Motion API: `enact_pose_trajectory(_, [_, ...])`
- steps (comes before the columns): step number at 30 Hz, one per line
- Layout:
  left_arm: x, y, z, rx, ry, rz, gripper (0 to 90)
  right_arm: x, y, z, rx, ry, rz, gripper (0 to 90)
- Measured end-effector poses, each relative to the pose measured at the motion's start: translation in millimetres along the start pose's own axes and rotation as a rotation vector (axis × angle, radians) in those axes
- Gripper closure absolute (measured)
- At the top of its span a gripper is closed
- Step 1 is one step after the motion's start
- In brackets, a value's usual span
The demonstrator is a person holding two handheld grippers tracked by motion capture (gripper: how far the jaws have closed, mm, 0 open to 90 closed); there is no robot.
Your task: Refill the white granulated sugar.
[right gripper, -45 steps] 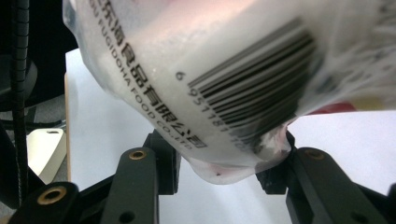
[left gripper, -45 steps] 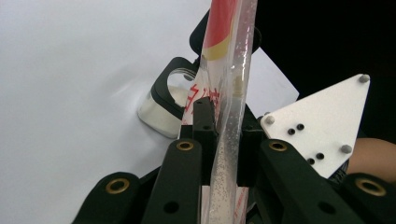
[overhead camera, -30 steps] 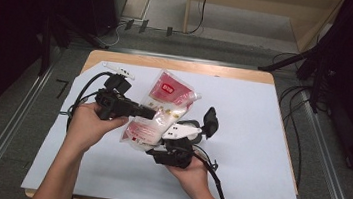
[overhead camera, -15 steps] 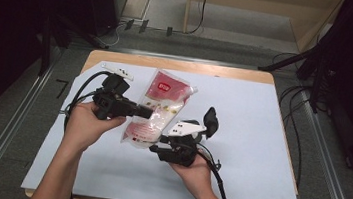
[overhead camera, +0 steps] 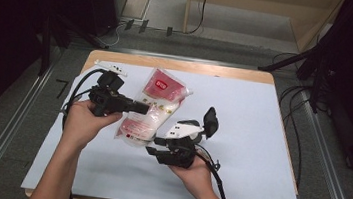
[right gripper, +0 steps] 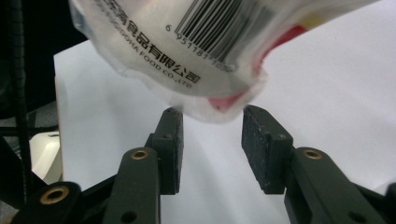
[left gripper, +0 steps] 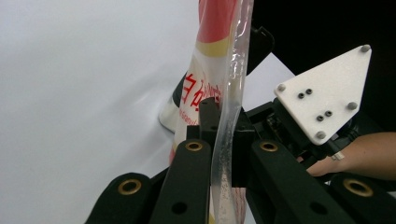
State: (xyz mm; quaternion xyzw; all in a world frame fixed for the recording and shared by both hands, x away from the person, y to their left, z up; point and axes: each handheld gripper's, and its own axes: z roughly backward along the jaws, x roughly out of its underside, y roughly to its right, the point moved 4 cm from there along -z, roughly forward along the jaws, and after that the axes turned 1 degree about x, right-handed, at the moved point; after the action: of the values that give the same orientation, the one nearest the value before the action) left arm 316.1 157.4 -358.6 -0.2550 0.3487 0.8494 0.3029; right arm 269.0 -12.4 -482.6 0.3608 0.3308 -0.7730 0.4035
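Note:
A clear plastic food pouch [overhead camera: 156,105] with red and white print hangs tilted above the white table cover [overhead camera: 253,113]. My left gripper [overhead camera: 147,109] is shut on the pouch's sealed side edge; in the left gripper view the thin film [left gripper: 210,70] is pinched between the jaws of this left gripper [left gripper: 224,126]. My right gripper [overhead camera: 153,146] sits just below the pouch's lower end. Seen along the right gripper [right gripper: 212,123], the jaws stand open, and the pouch's barcode end [right gripper: 196,42] dips to the fingertips [right gripper: 261,140] without being pressed.
A white strip-like object [overhead camera: 111,66] lies at the table's far left corner. Black cables [overhead camera: 77,88] trail from the left gripper, and others [overhead camera: 216,177] from the right one. The wooden table edge [overhead camera: 178,65] runs along the back.
The pouch has been tipped up off the table, its lower end swinging toward the right gripper. The left hand shifted slightly; the right hand stayed put.

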Motion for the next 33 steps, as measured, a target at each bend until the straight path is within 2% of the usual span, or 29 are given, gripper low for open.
enact_pose_trajectory(4, [1.3,-9.8,1.1,0.015,0.016,0.03,89.3,0.6,0.9,2.8,-0.004,-0.001,-0.004,59.5])
enact_pose_trajectory(9, [1.3,-21.0,1.8,0.023,0.043,0.04,89.5,2.0,1.5,4.6,-0.005,-0.007,-0.003,59.4])
enact_pose_trajectory(13, [0.3,-28.8,3.1,0.014,0.065,0.055,89.6,3.1,2.6,7.3,-0.001,-0.005,-0.002,59.2])
enact_pose_trajectory(24, [-6.3,-47.6,1.3,0.012,0.118,0.066,89.7,4.4,3.3,19.2,-0.018,0.004,-0.02,57.6])
enact_pose_trajectory(33, [-9.9,-62.9,-9.5,-0.004,0.126,0.077,89.7,8.6,3.5,30.3,-0.009,0.0,-0.005,56.3])
